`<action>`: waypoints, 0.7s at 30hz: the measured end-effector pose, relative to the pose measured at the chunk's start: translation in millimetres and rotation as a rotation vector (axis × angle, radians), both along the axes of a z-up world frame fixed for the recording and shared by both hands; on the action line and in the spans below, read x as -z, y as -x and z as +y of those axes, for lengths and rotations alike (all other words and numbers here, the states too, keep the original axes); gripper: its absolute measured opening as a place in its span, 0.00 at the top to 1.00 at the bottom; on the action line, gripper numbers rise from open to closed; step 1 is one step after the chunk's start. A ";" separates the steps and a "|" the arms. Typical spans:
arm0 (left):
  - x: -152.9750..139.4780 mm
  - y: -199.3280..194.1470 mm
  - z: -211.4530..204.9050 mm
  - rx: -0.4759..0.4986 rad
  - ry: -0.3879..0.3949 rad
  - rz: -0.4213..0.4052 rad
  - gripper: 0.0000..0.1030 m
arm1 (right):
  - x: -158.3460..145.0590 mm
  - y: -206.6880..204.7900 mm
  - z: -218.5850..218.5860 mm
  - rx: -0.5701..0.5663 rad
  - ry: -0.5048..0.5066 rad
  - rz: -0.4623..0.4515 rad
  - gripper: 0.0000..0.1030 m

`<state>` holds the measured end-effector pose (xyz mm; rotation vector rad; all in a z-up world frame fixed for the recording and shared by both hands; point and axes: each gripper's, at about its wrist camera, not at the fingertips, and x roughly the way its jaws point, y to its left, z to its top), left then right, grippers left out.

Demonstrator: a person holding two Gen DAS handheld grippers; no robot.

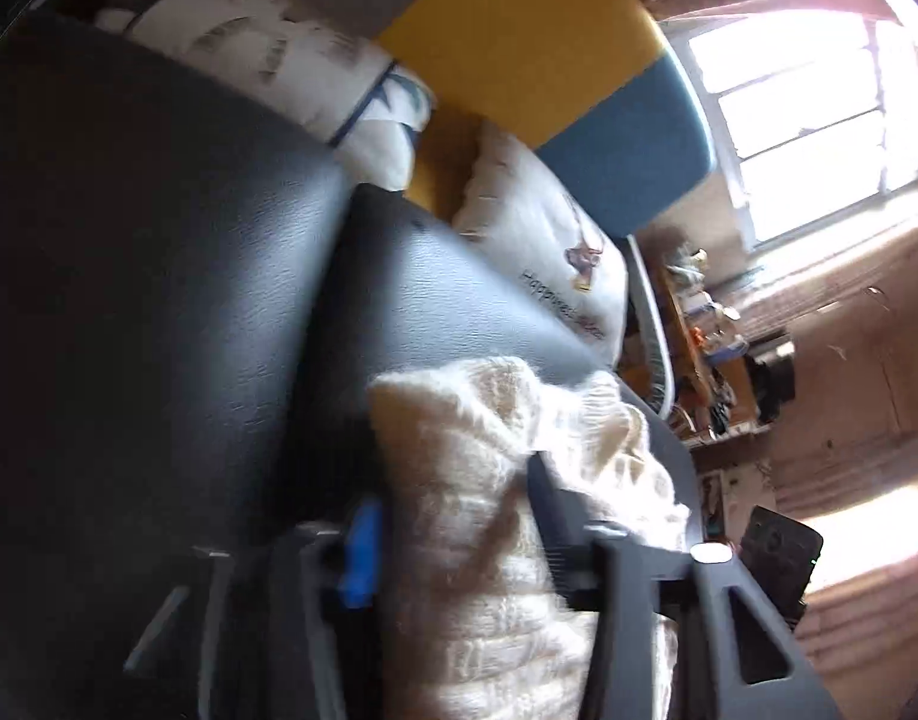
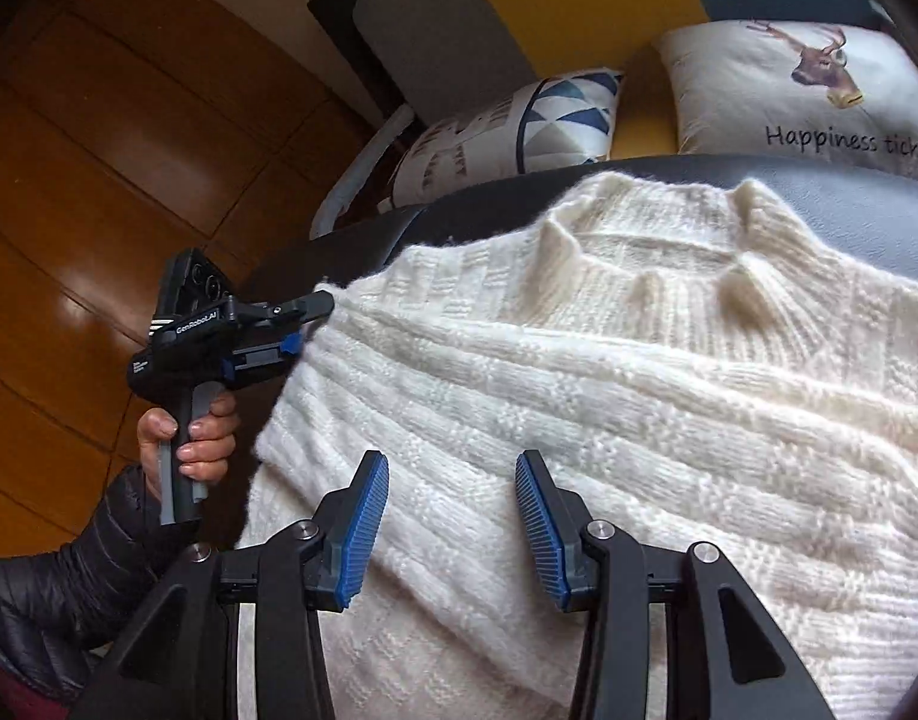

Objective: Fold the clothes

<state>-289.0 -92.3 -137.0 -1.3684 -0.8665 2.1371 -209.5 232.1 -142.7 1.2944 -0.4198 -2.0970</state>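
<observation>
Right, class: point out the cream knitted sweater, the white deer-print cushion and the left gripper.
cream knitted sweater (image 2: 609,396), right wrist view, ribbed body.
white deer-print cushion (image 2: 759,90), right wrist view, plain front.
left gripper (image 2: 315,324), right wrist view, between fingertips.

The white square cushion with a deer-head print (image 2: 801,90) reads "Happiness ticket" below the deer. The black handheld left gripper (image 2: 312,324) carries "GenRobot.AI" in white on its body; a smaller label beneath is unreadable.

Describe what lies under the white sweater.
The white sweater rests on a black leather seat, visible beyond its collar. The sweater hides the seat beneath its middle. The left gripper pinches its edge.
</observation>
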 end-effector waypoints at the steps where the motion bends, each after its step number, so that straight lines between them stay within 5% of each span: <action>1: -5.0 -0.9 2.0 -0.004 0.011 0.030 0.87 | -0.4 -1.9 3.0 0.017 -0.039 0.024 0.56; 5: -35.8 -11.1 18.2 -0.018 0.168 0.205 0.89 | 5.5 -16.2 11.0 0.077 -0.147 0.104 0.58; 8: -21.2 3.7 37.5 0.007 0.422 0.170 0.89 | 6.9 -26.0 10.1 0.137 -0.145 0.156 0.58; 11: -18.6 -0.9 42.2 0.009 0.504 0.177 0.82 | 5.3 -30.2 9.4 0.181 -0.132 0.172 0.58; 14: -36.0 -12.2 29.8 -0.082 0.498 0.155 0.79 | 0.4 -30.4 11.8 0.188 -0.114 0.168 0.56; 17: -57.8 -40.2 28.6 -0.135 0.477 0.242 0.80 | -7.2 -38.9 21.0 0.216 -0.114 0.184 0.56; 21: -71.2 -69.3 46.2 -0.044 0.362 0.308 0.77 | -14.7 -53.7 44.4 0.284 -0.133 0.199 0.56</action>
